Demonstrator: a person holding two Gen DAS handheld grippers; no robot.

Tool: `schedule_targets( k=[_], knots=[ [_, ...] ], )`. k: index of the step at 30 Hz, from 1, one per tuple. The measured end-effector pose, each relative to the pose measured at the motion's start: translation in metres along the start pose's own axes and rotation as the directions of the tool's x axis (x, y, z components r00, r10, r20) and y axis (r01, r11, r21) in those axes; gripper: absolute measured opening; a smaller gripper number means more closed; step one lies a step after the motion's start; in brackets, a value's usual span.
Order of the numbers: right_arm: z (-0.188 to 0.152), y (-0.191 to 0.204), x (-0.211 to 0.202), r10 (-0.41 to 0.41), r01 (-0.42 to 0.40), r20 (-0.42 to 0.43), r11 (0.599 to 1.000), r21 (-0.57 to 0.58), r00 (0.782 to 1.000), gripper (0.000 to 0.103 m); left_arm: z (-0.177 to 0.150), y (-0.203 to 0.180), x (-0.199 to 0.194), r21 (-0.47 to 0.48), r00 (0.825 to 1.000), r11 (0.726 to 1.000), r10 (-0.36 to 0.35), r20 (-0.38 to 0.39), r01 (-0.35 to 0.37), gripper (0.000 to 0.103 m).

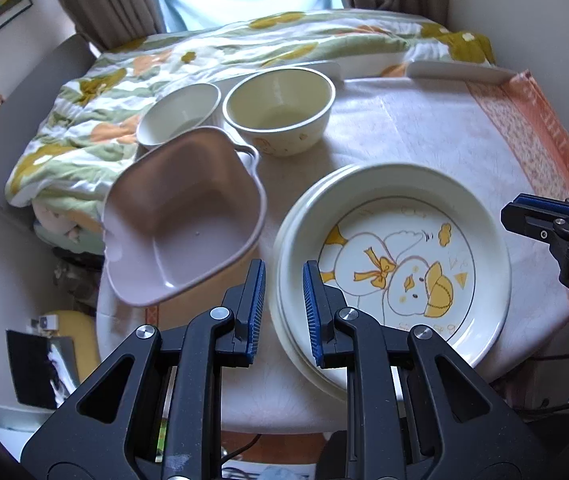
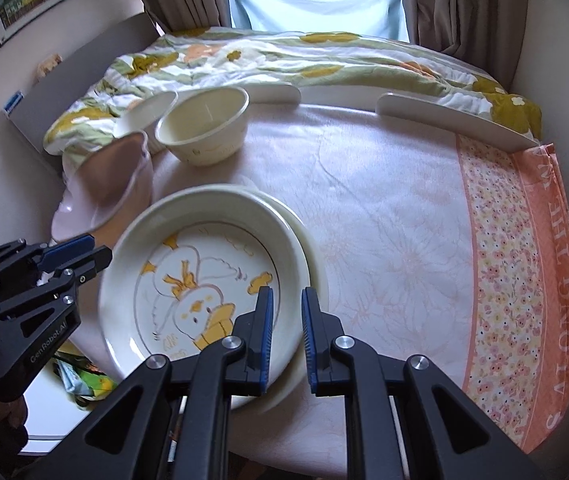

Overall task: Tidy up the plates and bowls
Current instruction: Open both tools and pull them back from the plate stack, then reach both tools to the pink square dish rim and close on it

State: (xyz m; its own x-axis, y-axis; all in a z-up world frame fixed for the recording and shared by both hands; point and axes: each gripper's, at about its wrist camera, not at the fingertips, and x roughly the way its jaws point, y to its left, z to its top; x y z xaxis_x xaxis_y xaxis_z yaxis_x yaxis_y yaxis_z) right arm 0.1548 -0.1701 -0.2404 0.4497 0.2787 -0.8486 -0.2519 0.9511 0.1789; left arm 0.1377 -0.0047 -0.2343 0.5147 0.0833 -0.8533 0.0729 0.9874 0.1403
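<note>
— Tablecloth point(image 2: 384, 208), white with an orange floral border, covers the table beside a quilted bed. Where are the dishes?

— Duck-print plate point(image 1: 396, 268) tops a stack near the front edge; pink square bowl point(image 1: 180, 220) just left (tilted), two cream bowls point(image 1: 280, 112) behind.

— And the tongs?

— Left gripper point(image 1: 283, 312) and right gripper point(image 2: 287, 334) both narrowly parted, holding nothing, flanking the plate stack's rim.
</note>
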Motion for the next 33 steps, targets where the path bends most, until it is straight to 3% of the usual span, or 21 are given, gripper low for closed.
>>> schedule_targets(
  k=[1,2,3,5,11,13,14,16,18,25,33],
  knots=[
    [0.003,-0.001,-0.004,0.013,-0.013,0.014,1.0,0.001,1.0,0.017,0.001,0.006,-0.003,-0.03,1.0,0.999,-0.016,0.002,0.016,0.017],
    [0.005,-0.001,-0.008,0.023,-0.023,0.028,1.0,-0.001,0.999,0.033,0.002,0.011,-0.005,-0.056,1.0,0.998,-0.027,0.004,0.028,0.017],
    [0.007,-0.001,-0.014,0.035,-0.034,0.051,0.999,-0.006,0.998,0.06,0.002,0.016,-0.008,-0.086,0.999,0.996,-0.037,0.007,0.038,0.017],
    [0.011,-0.002,-0.025,0.053,-0.051,0.1,0.999,-0.02,0.994,0.095,0.003,0.029,-0.015,-0.137,0.999,0.99,-0.044,0.021,0.046,0.017],
    [0.024,-0.001,-0.046,0.096,-0.088,0.171,0.995,-0.053,0.981,0.097,0.0,0.056,-0.034,-0.245,0.998,0.969,-0.03,0.048,0.041,0.018],
    [0.028,0.001,-0.048,0.109,-0.099,0.183,0.993,-0.063,0.977,0.097,-0.002,0.062,-0.041,-0.275,0.998,0.961,-0.024,0.054,0.038,0.027],
    [0.029,0.003,-0.049,0.122,-0.11,0.187,0.991,-0.072,0.975,0.097,-0.004,0.066,-0.046,-0.292,0.998,0.956,-0.021,0.062,0.038,0.036],
    [0.031,0.005,-0.05,0.145,-0.131,0.194,0.988,-0.085,0.97,0.097,-0.007,0.069,-0.054,-0.312,0.996,0.949,-0.023,0.086,0.049,0.103],
    [0.031,0.007,-0.05,0.167,-0.15,0.193,0.984,-0.1,0.967,0.097,-0.01,0.071,-0.067,-0.334,0.992,0.941,-0.003,0.123,0.044,0.103],
    [0.039,0.02,-0.049,0.21,-0.181,0.16,0.967,-0.179,0.964,0.097,-0.018,0.075,-0.08,-0.349,0.993,0.935,0.093,0.073,-0.062,0.103],
    [0.063,0.054,-0.051,0.24,-0.199,0.158,0.95,-0.24,0.958,0.097,-0.023,0.115,-0.09,-0.428,0.992,0.904,0.058,0.112,-0.004,0.103]
  ],
)
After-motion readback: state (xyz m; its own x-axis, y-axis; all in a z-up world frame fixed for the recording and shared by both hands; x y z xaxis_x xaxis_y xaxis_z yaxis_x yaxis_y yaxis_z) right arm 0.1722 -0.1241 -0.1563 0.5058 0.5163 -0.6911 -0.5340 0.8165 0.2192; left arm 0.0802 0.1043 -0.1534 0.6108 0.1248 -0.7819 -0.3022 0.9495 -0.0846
